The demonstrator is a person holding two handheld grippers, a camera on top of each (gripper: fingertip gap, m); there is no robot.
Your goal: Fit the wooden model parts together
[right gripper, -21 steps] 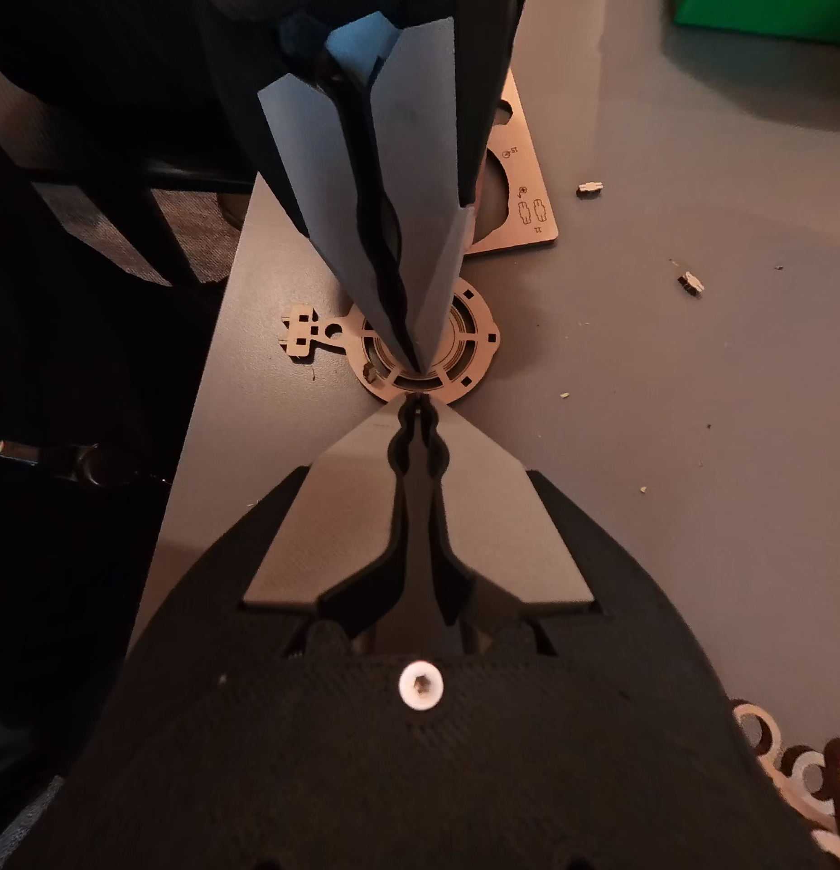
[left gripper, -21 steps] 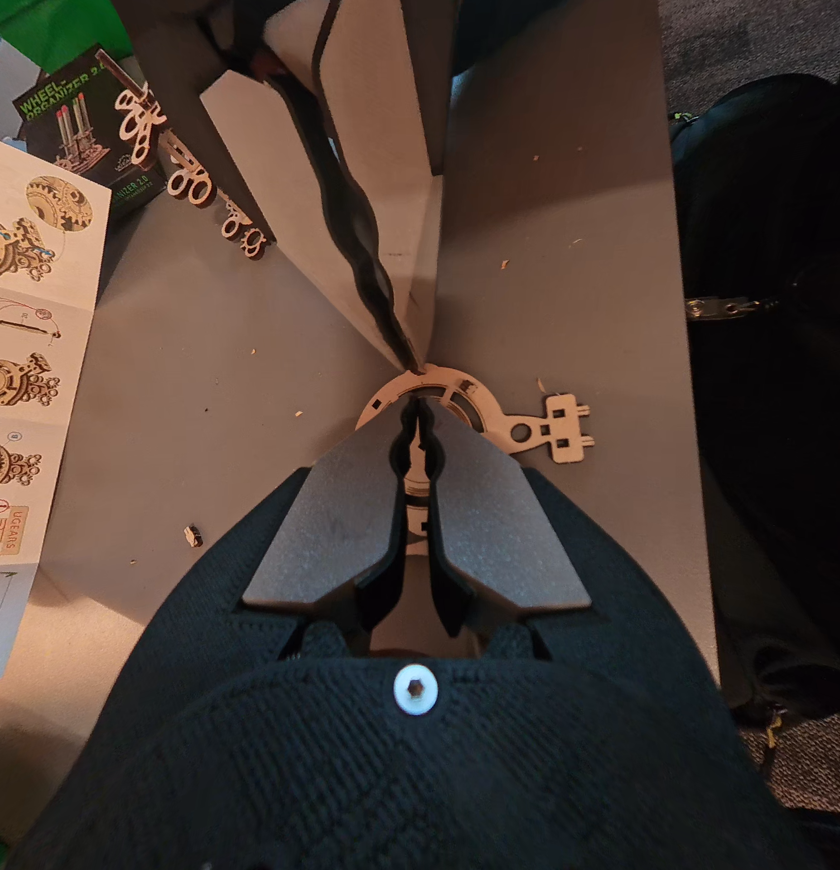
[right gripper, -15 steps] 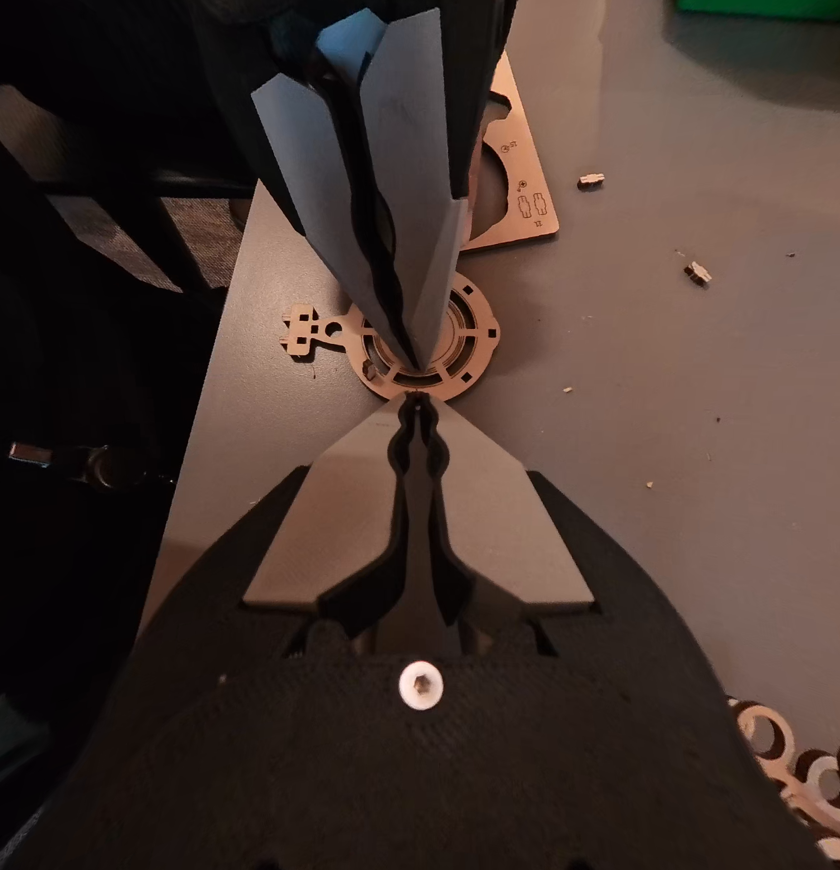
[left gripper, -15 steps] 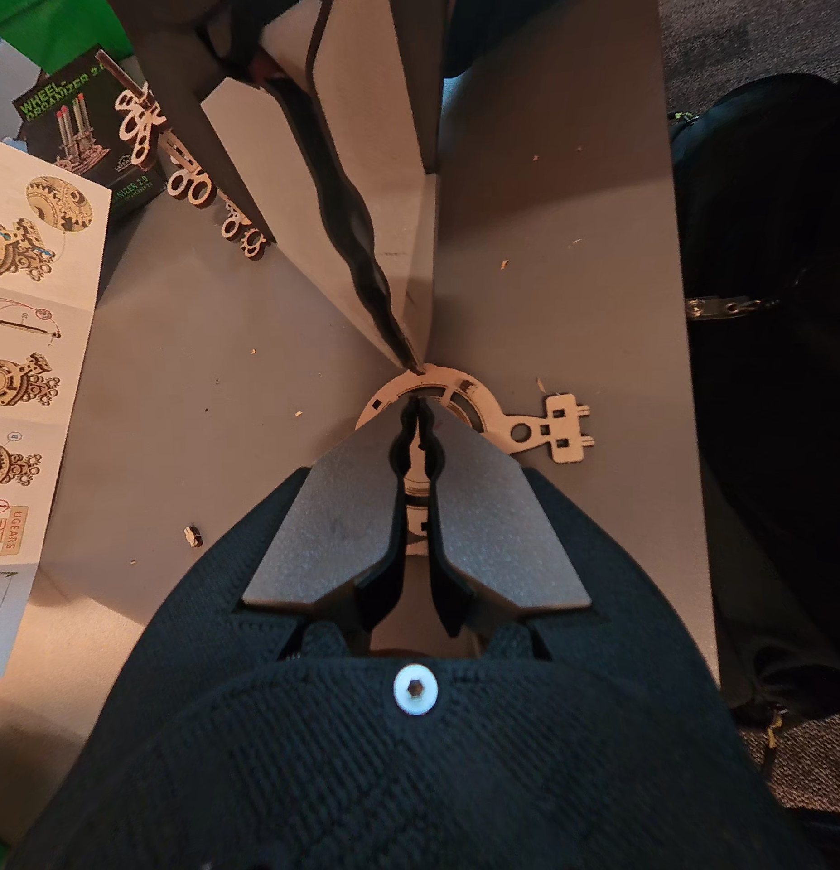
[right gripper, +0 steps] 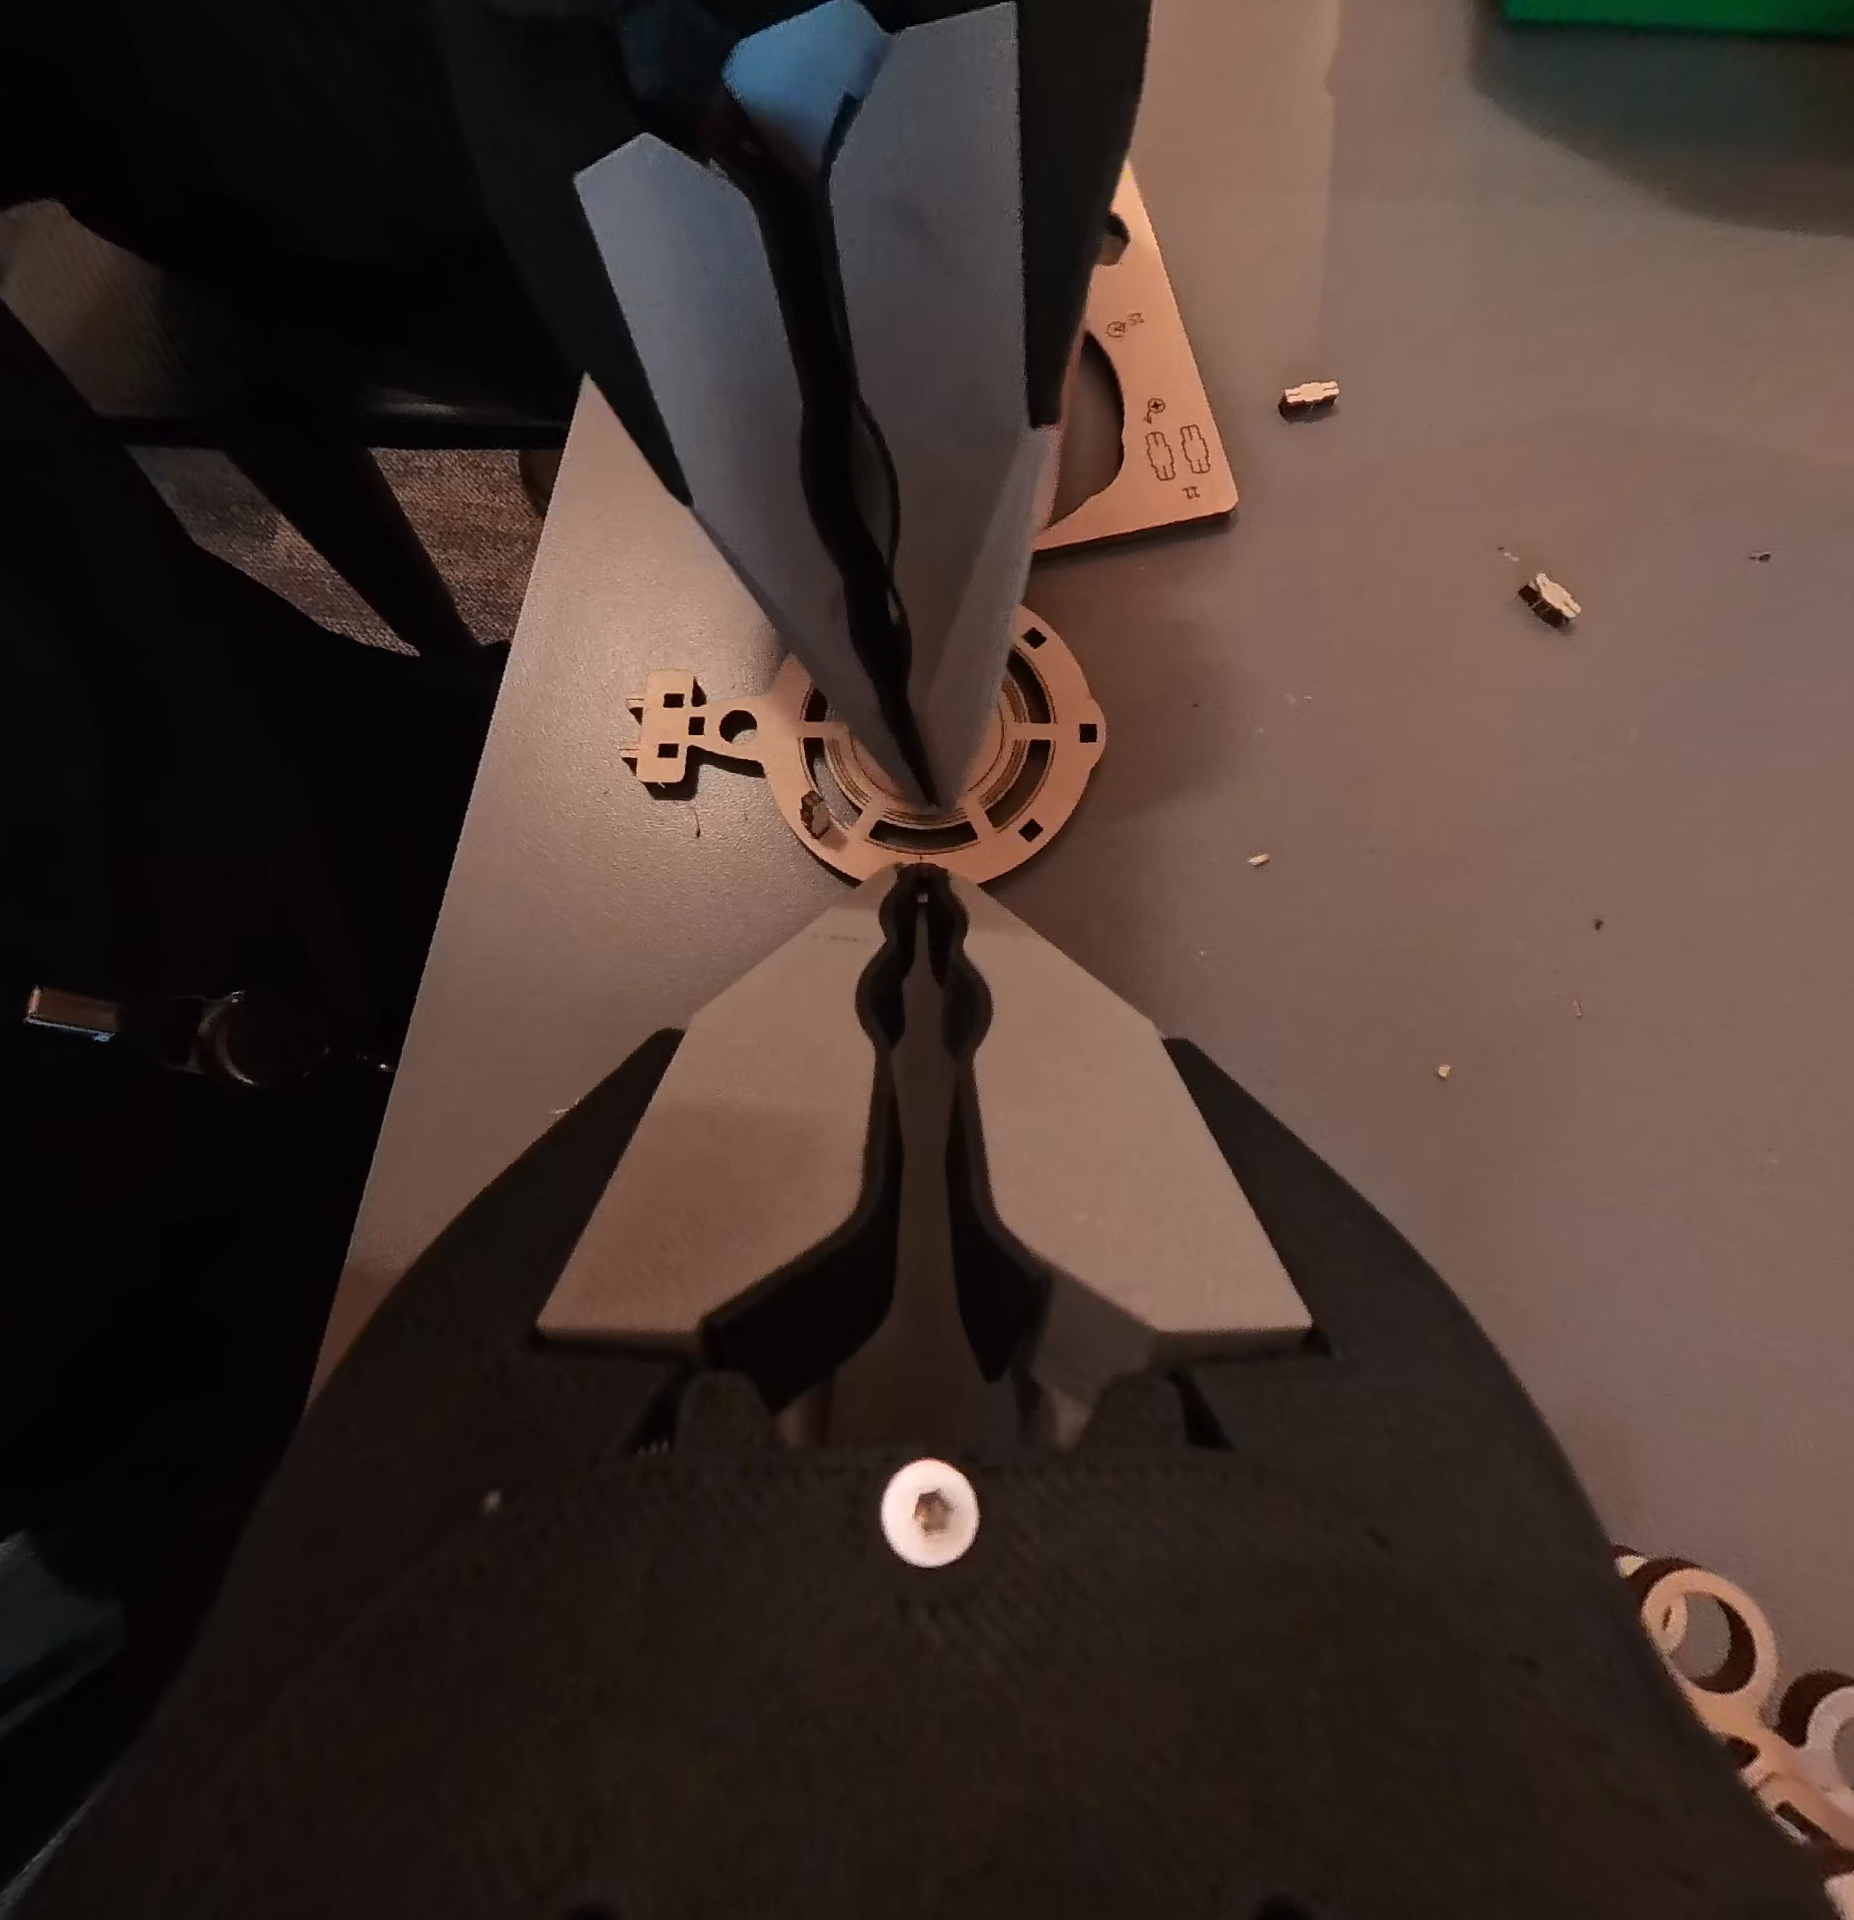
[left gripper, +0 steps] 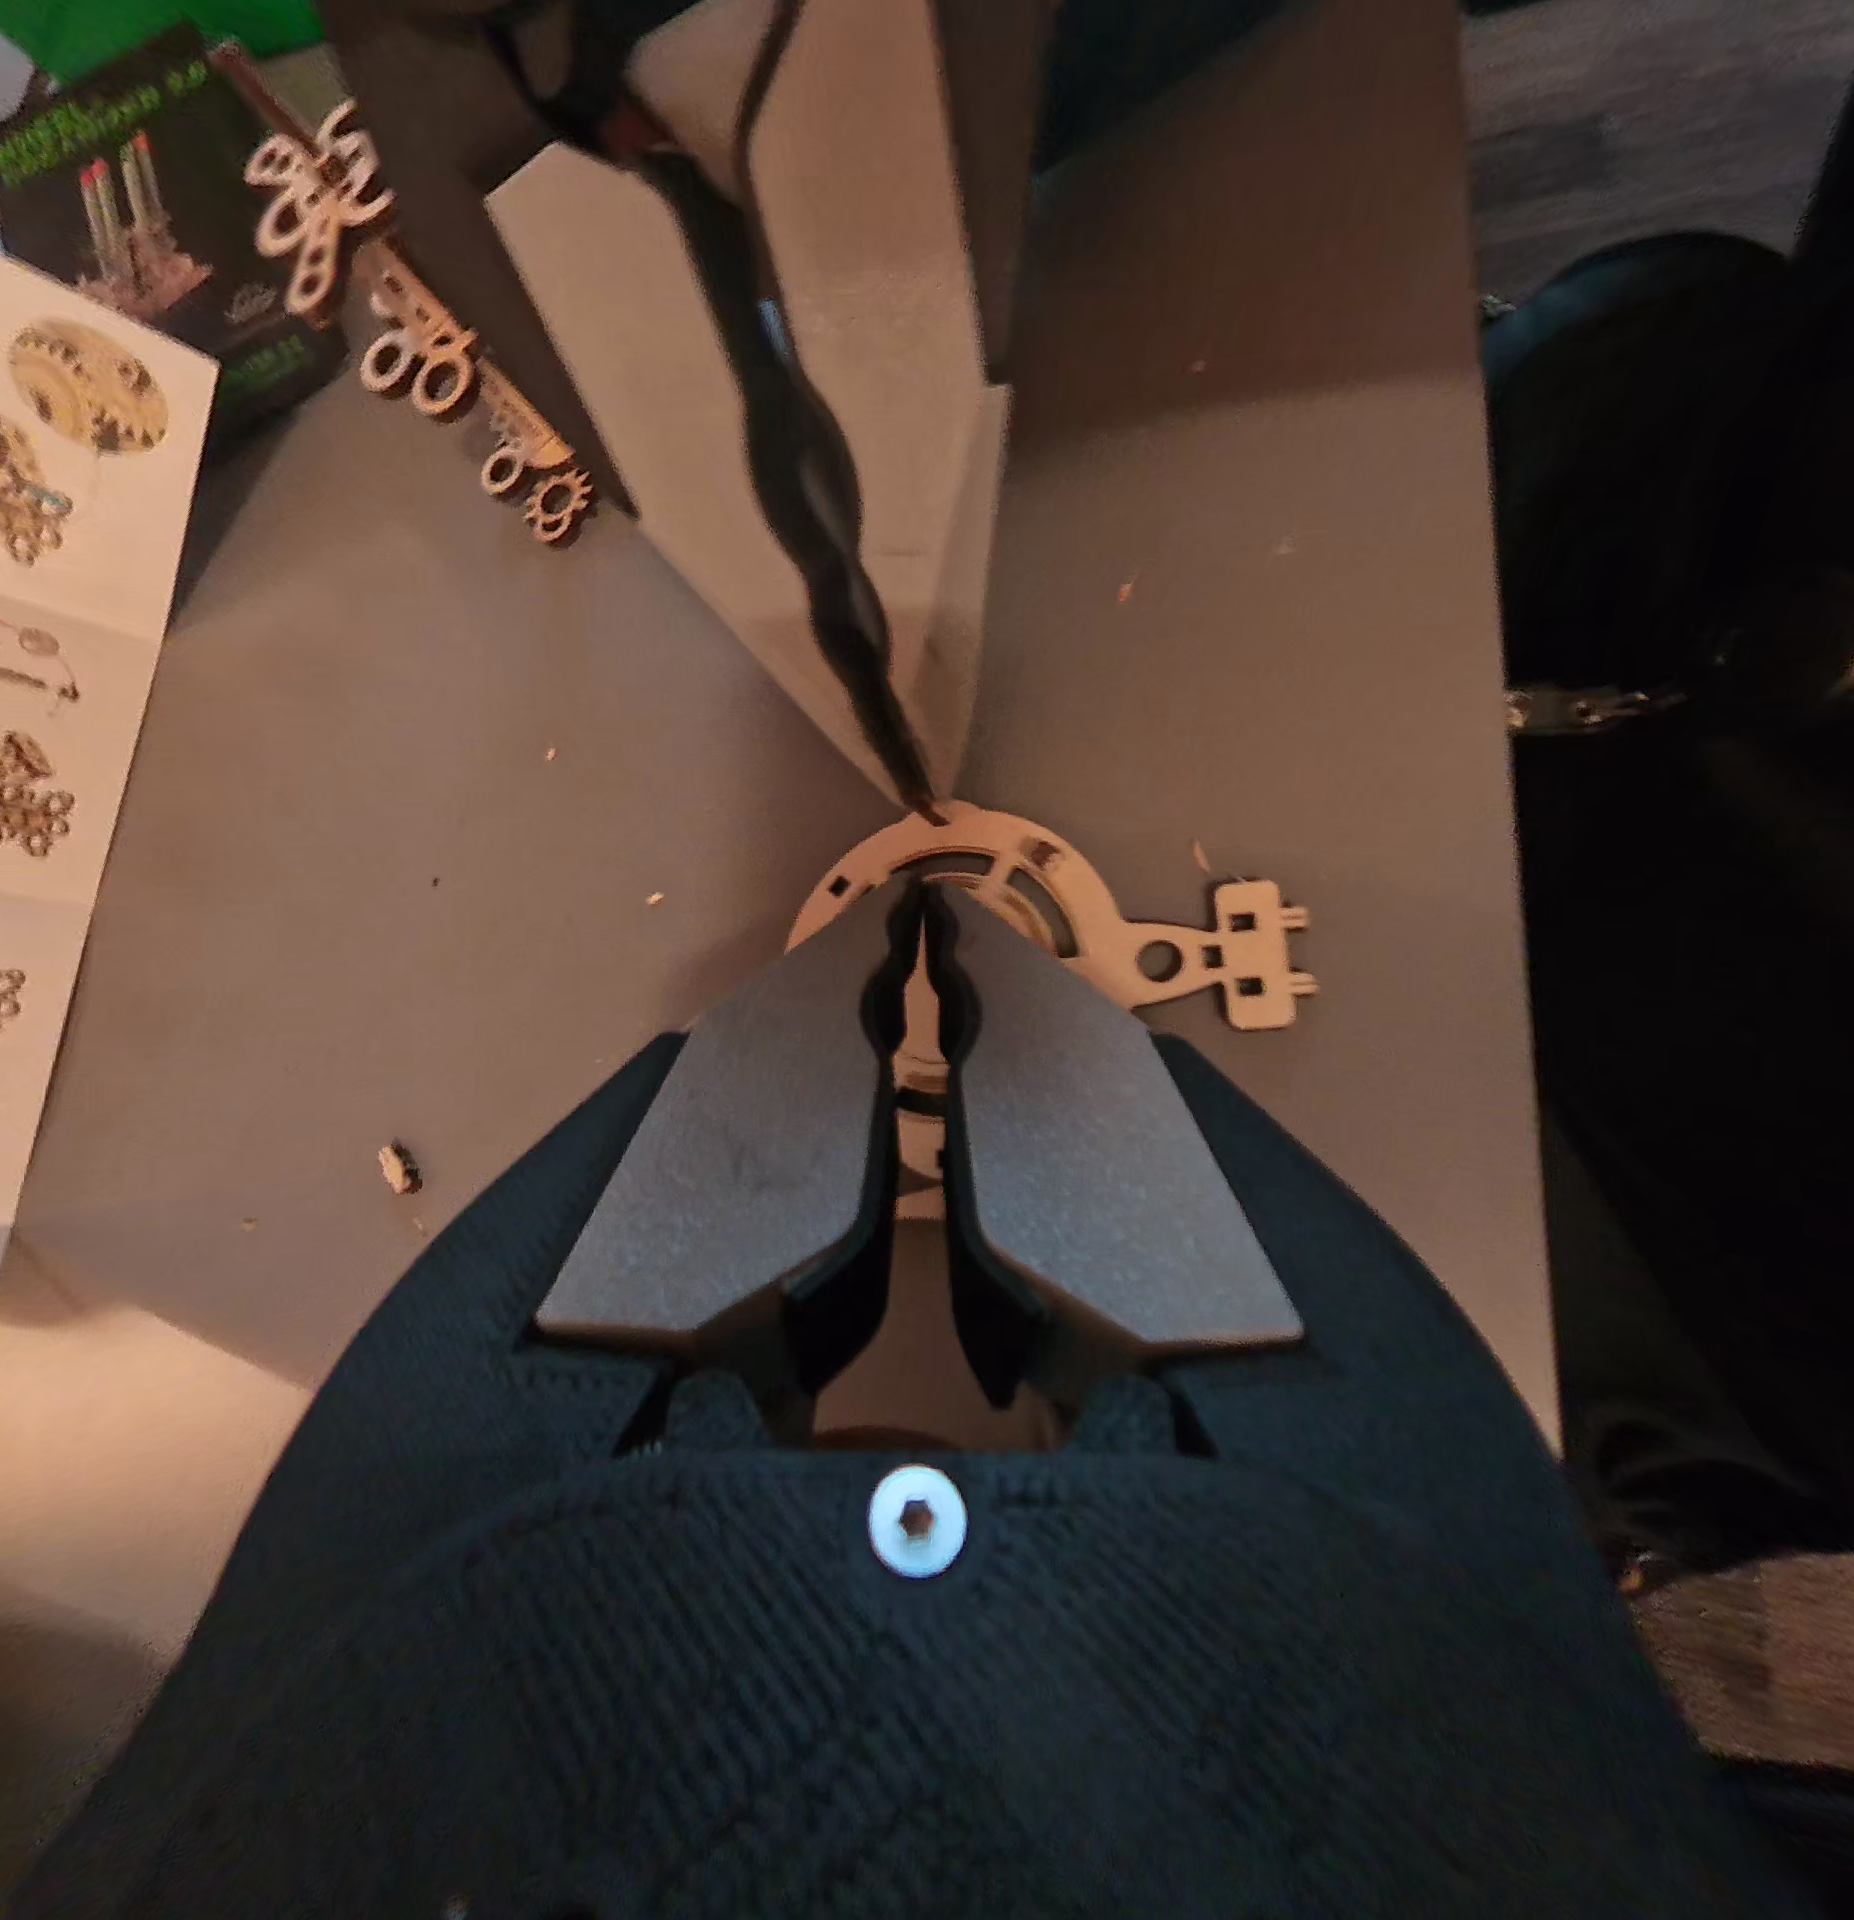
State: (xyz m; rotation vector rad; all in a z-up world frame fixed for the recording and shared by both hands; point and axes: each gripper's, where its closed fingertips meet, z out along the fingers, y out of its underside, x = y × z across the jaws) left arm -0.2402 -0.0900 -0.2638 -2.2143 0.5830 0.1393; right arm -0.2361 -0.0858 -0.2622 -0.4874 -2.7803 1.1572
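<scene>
**Clerk:** Change since the earlier frame?

**Keeper:** Almost none is recorded. The right gripper (right gripper: 921,883) is seen slightly shifted against the wooden ring (right gripper: 1058,769). The ring itself has not been displaced on the desk (left gripper: 487,935).

**Clerk:** Fingers?

**Keeper:** Left gripper (left gripper: 923,904): fingers brought together at the tips, set down on the ring's inner hub. Right gripper: fingers likewise closed, tips touching the ring's outer rim on the opposite side. Nothing is seen held between either pair.

**Clerk:** Progress?

**Keeper:** Early to middle, as judged. The ring is lying flat near the desk edge. A thinner inner ring appears to be seated within it. One small dark peg (right gripper: 814,816) seems to be standing in a rim slot, while the other square slots are left unfilled. The press is judged to be a seating step. Further pegs remain to be fitted.

**Clerk:** Materials and shapes?

**Keeper:**
- Ring: thin pale plywood, laser-cut with dark edges, spoked, with a keyed tab at one side.
- Cut-out sheet (right gripper: 1162,468): the same plywood, with a round hole left in it.
- Loose pegs (right gripper: 1310,395): tiny and notched, well apart from the ring.
- Looped parts (left gripper: 424,353): chained rings.
- Instruction sheet (left gripper: 50,727): glossy paper.
- Box (left gripper: 144,208): dark card.
- Fingers: matte grey and wedge-shaped, with wavy black inner pads.
- Desk: smooth grey, speckled with wood crumbs.
</scene>
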